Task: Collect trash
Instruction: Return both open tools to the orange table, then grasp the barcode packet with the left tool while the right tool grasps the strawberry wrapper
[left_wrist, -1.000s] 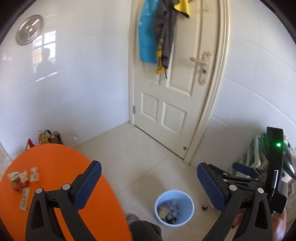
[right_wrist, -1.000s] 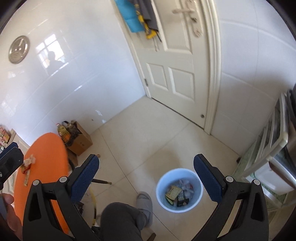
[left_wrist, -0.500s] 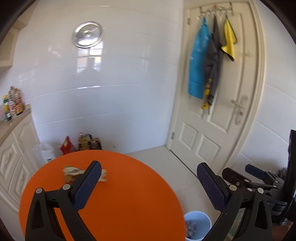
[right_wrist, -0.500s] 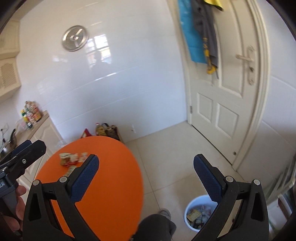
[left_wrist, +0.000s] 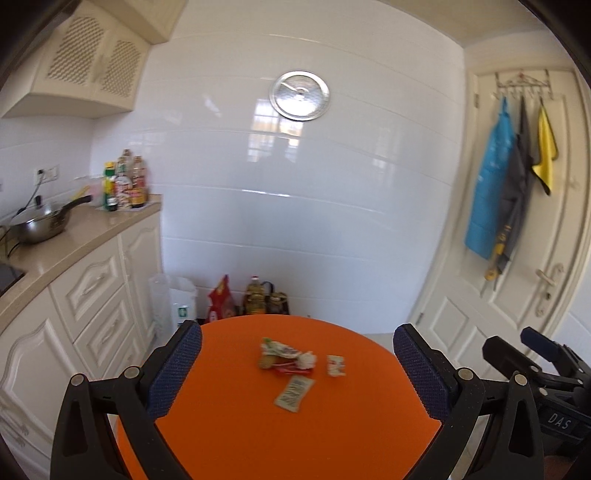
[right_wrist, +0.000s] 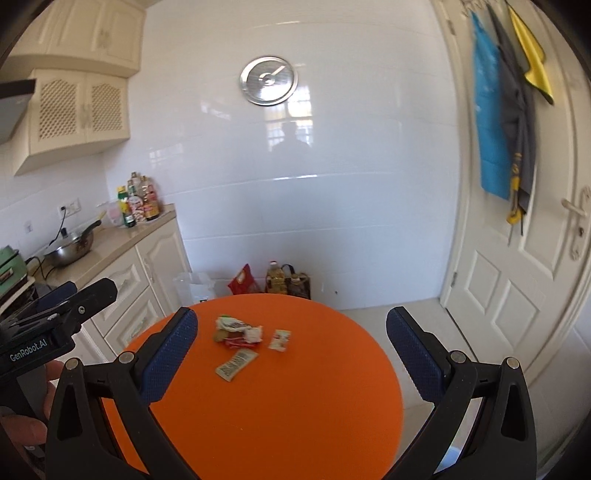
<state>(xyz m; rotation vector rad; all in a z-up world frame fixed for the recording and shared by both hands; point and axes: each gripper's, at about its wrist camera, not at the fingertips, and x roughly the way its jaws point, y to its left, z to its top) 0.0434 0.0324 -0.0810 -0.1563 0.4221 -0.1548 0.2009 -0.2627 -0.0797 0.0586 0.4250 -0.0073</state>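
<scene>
Several bits of trash lie on a round orange table (left_wrist: 332, 435) (right_wrist: 295, 417): a crumpled wrapper pile (left_wrist: 286, 356) (right_wrist: 238, 331), a small white packet (left_wrist: 335, 365) (right_wrist: 279, 339) and a flat greenish sachet (left_wrist: 294, 394) (right_wrist: 236, 365). My left gripper (left_wrist: 297, 373) is open and held above the near side of the table, short of the trash. My right gripper (right_wrist: 295, 360) is also open, empty, hovering at a similar spot. Each gripper shows at the edge of the other's view. The bin is out of view.
White cabinets with a beige counter (left_wrist: 74, 236) stand on the left, bearing a pan (left_wrist: 40, 221) and bottles (left_wrist: 125, 184). Bags and an oil bottle (left_wrist: 258, 295) sit on the floor by the tiled wall. A door (right_wrist: 524, 258) with hanging cloths is on the right.
Both views have swung up and left from the floor and the blue bin to the orange table. The trash now lies centred ahead of both grippers. Both stay open.
</scene>
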